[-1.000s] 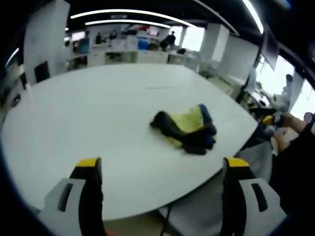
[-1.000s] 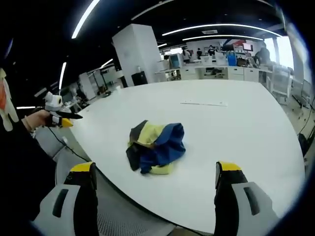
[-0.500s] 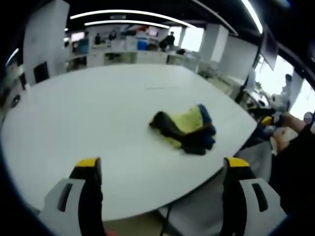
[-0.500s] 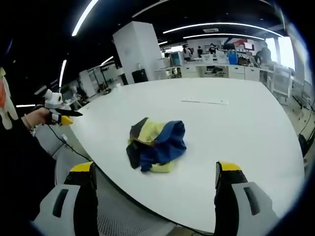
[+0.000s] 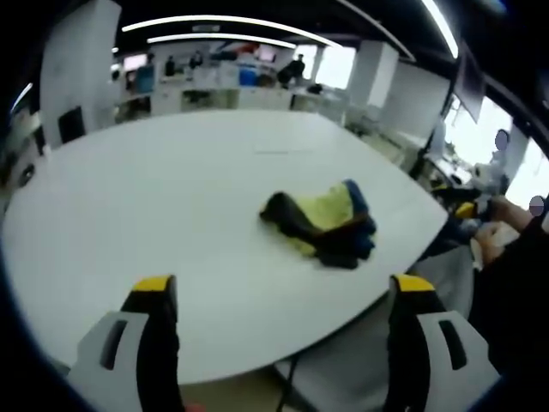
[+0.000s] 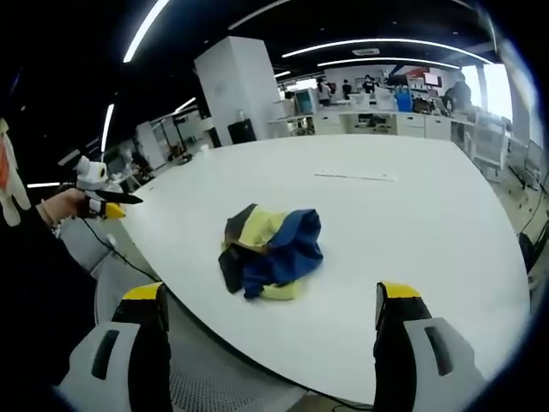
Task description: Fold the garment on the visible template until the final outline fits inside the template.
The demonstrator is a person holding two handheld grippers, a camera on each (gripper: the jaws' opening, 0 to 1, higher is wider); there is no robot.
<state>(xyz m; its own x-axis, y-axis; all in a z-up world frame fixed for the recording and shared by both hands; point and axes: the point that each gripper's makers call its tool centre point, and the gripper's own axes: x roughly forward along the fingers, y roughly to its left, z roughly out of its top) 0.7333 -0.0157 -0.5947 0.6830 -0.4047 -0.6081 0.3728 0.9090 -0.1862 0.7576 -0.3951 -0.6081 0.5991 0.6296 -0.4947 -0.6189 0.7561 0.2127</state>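
Crumpled yellow, blue and black garment on white table; left gripper and right gripper held level before table edge, short of garment, jaws spread wide, empty.

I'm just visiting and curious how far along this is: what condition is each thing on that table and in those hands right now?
garment: crumpled in a heap, unfolded, lying on the table near its edge, touched by nothing.
table: white, bearing the garment.
left gripper: open, empty, held off the table's edge.
right gripper: open, empty, short of the garment.
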